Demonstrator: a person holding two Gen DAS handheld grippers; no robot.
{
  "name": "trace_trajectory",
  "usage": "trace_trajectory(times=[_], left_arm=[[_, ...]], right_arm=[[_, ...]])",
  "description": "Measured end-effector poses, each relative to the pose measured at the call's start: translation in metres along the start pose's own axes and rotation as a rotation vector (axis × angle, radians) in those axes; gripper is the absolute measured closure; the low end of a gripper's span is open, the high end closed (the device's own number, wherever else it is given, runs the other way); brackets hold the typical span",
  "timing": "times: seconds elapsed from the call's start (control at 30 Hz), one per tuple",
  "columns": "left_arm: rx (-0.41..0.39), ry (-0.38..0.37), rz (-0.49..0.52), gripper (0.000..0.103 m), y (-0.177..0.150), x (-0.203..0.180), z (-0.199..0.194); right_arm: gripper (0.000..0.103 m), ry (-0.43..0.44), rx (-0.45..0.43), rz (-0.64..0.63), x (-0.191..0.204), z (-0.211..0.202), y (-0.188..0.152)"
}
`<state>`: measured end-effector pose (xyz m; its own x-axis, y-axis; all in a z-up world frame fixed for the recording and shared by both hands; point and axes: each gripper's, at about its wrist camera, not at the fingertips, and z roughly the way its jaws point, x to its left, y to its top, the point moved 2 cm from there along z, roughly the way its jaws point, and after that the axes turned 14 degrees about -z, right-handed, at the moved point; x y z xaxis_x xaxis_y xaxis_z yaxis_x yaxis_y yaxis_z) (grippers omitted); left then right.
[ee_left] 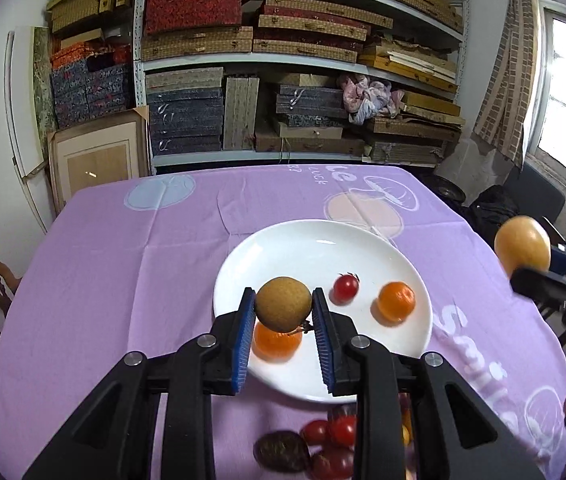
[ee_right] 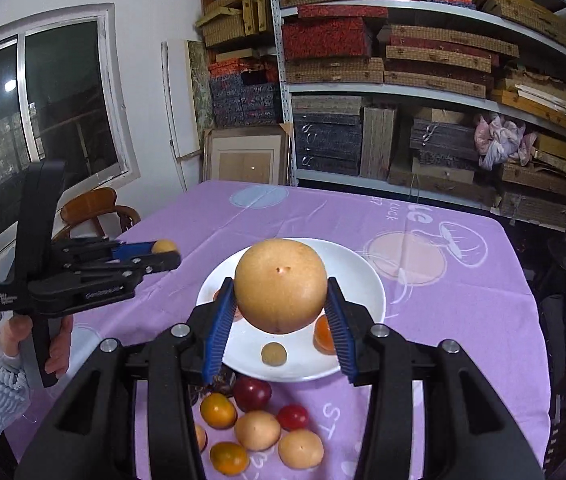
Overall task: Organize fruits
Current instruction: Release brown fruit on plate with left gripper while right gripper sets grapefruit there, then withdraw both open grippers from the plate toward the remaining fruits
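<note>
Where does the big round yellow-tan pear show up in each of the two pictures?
Left wrist view: the big round yellow-tan pear is at the far right edge, held up in the right tongs.
Right wrist view: the pear fills the centre, clamped between the blue pads, in front of the plate.
Shared landmark: the round white plate on the purple tablecloth.
</note>
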<state>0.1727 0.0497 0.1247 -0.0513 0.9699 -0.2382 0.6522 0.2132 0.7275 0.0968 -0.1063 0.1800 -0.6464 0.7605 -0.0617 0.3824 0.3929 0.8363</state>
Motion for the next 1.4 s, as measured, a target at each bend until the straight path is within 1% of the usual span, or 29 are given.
trace_trajectory(times=[0.07,0.13,0.23,0.3,0.4,0.5,0.63,0.67,0.7,0.73,0.83,0.87,0.9,0.93,0.97,1.0,1.07,1.1,1.17,1.23,1.3,1.33,1.4], left_arm=[[0.043,0.019,-0.024,0.074,0.014,0.005,0.033],[0.095,0.031,-0.052,0.074,0.021,0.011,0.064],[0.166,0.048,-0.086,0.074,0.022,0.023,0.106],[0.198,0.040,-0.095,0.074,0.018,0.029,0.125],[0.223,0.038,-0.087,0.074,0.011,0.033,0.140],[0.233,0.042,-0.077,0.074,0.006,0.032,0.147],[0.235,0.067,-0.083,0.074,0.001,0.036,0.149],[0.233,0.073,-0.092,0.073,0.001,0.038,0.148],[0.227,0.079,-0.104,0.070,0.003,0.041,0.144],[0.214,0.085,-0.118,0.065,0.005,0.043,0.137],[0.155,0.079,-0.138,0.057,0.016,0.047,0.098],[0.126,0.076,-0.140,0.054,0.020,0.047,0.081],[0.093,0.071,-0.143,0.046,0.023,0.047,0.060],[0.059,0.068,-0.144,0.039,0.025,0.047,0.039],[0.031,0.068,-0.140,0.036,0.024,0.045,0.019],[0.004,0.070,-0.133,0.032,0.020,0.044,-0.001],[-0.026,0.063,-0.118,0.028,0.004,0.038,-0.034],[-0.031,0.056,-0.119,0.025,-0.007,0.036,-0.046],[-0.037,0.054,-0.118,0.023,-0.037,0.032,-0.062],[-0.024,0.064,-0.099,0.023,-0.068,0.026,-0.064],[-0.002,0.085,-0.073,0.023,-0.100,0.019,-0.058],[0.012,0.092,-0.060,0.023,-0.112,0.016,-0.051],[0.036,0.091,-0.046,0.023,-0.134,0.009,-0.041]], right_arm=[[0.059,0.027,0.059,-0.005,0.004,0.042,-0.003],[0.059,0.049,0.122,-0.014,0.009,0.082,-0.011],[0.059,0.063,0.198,-0.042,0.013,0.124,-0.022],[0.059,0.070,0.227,-0.058,0.015,0.139,-0.026],[0.059,0.078,0.282,-0.081,0.015,0.156,-0.030],[0.059,0.077,0.319,-0.099,0.018,0.167,-0.036],[0.058,0.086,0.346,-0.102,0.019,0.177,-0.041],[0.058,0.081,0.336,-0.100,0.020,0.174,-0.040],[0.056,0.074,0.320,-0.097,0.020,0.169,-0.038],[0.052,0.074,0.299,-0.089,0.019,0.160,-0.034],[0.049,0.059,0.187,-0.067,0.014,0.109,-0.010],[0.042,0.047,0.135,-0.062,0.012,0.084,-0.002],[0.037,0.032,0.082,-0.056,0.010,0.059,0.005],[0.026,0.015,0.024,-0.049,0.009,0.031,0.010],[0.014,-0.005,-0.026,-0.044,0.009,0.006,0.012],[0.010,-0.024,-0.072,-0.039,0.009,-0.018,0.011],[0.005,-0.037,-0.137,-0.031,0.012,-0.054,-0.001],[0.004,-0.042,-0.156,-0.027,0.014,-0.066,-0.011],[0.004,-0.066,-0.170,-0.029,0.020,-0.080,-0.040],[0.004,-0.095,-0.153,-0.016,0.024,-0.081,-0.075],[0.004,-0.120,-0.158,0.025,0.025,-0.080,-0.110],[0.004,-0.116,-0.158,0.054,0.023,-0.077,-0.126],[0.004,-0.101,-0.089,0.096,0.015,-0.064,-0.142]])
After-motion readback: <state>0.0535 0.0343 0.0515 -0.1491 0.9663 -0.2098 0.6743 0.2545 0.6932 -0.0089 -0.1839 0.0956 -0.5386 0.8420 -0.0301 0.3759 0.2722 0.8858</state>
